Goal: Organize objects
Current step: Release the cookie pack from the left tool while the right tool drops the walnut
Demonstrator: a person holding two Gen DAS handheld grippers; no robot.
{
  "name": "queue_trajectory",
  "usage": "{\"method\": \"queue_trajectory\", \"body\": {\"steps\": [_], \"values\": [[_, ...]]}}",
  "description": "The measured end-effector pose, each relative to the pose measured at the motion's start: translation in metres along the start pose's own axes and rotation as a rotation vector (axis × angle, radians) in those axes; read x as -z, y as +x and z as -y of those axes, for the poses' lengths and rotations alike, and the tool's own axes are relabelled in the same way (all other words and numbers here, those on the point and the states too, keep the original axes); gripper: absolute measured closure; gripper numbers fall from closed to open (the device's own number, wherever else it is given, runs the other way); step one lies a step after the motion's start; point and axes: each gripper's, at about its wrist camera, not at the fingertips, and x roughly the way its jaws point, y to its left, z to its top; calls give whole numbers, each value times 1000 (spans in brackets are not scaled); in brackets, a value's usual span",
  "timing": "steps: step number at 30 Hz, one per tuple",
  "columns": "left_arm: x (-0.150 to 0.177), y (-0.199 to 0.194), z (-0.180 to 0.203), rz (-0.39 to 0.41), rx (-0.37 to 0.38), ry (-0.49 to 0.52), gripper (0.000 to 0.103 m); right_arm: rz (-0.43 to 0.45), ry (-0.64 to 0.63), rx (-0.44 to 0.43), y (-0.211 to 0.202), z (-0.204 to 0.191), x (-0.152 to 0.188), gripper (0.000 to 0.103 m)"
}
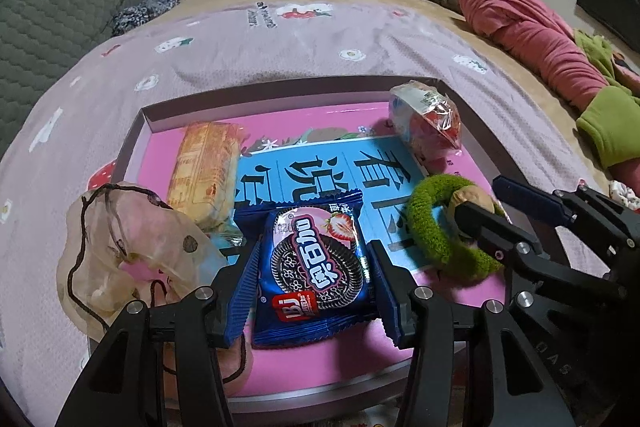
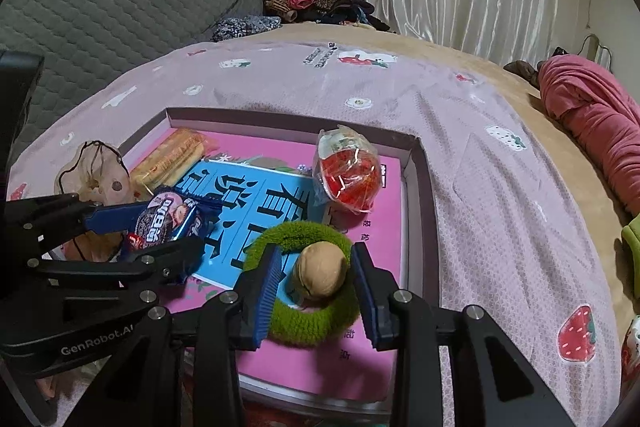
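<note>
One cookie packet (image 1: pixel 314 269) pinched by left gripper (image 1: pixel 312 291); right gripper (image 2: pixel 316 291) loosely straddles one walnut (image 2: pixel 322 275).

Glossy foil cookie packet (image 1: pixel 314 269); fuzzy green cloth ring (image 2: pixel 310 283); crinkly clear plastic around a red snack (image 2: pixel 348 173); sheer organza pouch (image 1: pixel 128 247); matt cardboard tray (image 1: pixel 280 93); ribbed blue pads (image 2: pixel 266 293).

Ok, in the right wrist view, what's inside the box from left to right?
Wafer pack → blue cookie packet held in the left tool → green scrunchie with the walnut between the right tool's fingers → red-and-clear wrapped snack.
</note>
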Motion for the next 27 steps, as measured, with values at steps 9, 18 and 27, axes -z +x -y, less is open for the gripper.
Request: {"method": "queue_trajectory", "body": {"steps": [9, 18, 27], "values": [[0, -6, -4, -9, -6, -5, 43, 16, 9, 3, -5, 1, -2, 59], [-1, -19, -6, 7, -24, -3, 35, 40, 14, 3, -14, 3, -5, 55], [-4, -41, -5, 57, -61, 6, 27, 67, 29, 25, -26, 5, -9, 44]]}}
